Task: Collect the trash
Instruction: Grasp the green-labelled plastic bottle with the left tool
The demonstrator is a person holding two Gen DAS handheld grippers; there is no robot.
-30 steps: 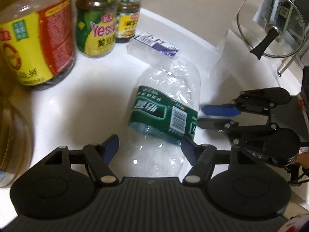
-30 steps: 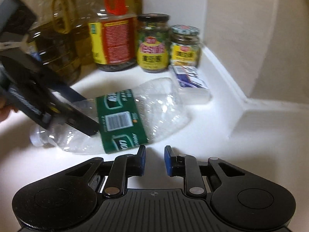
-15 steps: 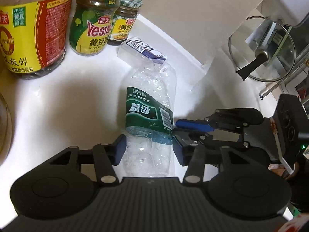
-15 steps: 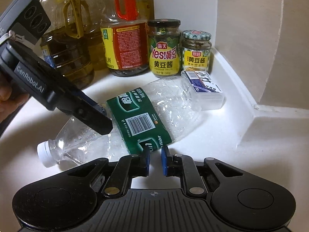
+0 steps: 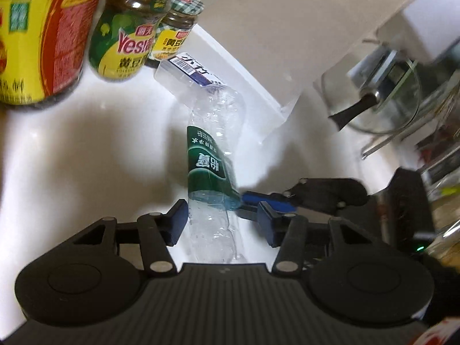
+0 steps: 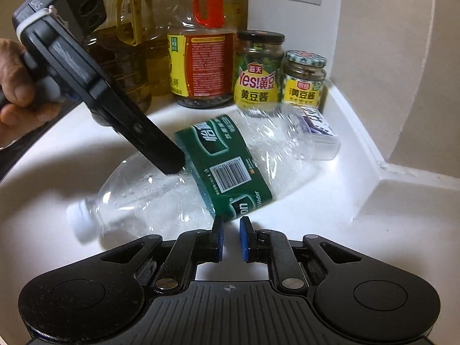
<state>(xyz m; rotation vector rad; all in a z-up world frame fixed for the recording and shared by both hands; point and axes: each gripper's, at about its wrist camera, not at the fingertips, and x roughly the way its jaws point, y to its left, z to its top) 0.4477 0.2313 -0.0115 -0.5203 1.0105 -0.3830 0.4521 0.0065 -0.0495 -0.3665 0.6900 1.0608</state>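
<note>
A crushed clear plastic bottle (image 5: 210, 166) with a green label lies tilted over the white counter (image 5: 86, 158), cap end towards me in the right wrist view (image 6: 230, 172). My left gripper (image 5: 220, 222) straddles its clear part near the neck and is shut on it. One black finger (image 6: 161, 155) lies on the bottle's upper side; the other is hidden behind it. My right gripper (image 6: 231, 230) is nearly shut, its blue tips at the label's lower edge. Whether they pinch the plastic I cannot tell. It reaches in from the right in the left wrist view (image 5: 244, 201).
A small clear box (image 5: 187, 69) touches the bottle's base by the wall. Two sauce jars (image 6: 258, 69), a red-labelled jug (image 5: 34, 37) and oil bottles (image 6: 123, 57) line the back corner. A glass lid (image 5: 382, 95) hangs at right. A hand (image 6: 14, 86) holds the left gripper.
The left gripper's jaws narrowed onto the bottle, then rolled, and the bottle turned and tilted up. The right gripper's jaws narrowed and came up to the label's edge.
</note>
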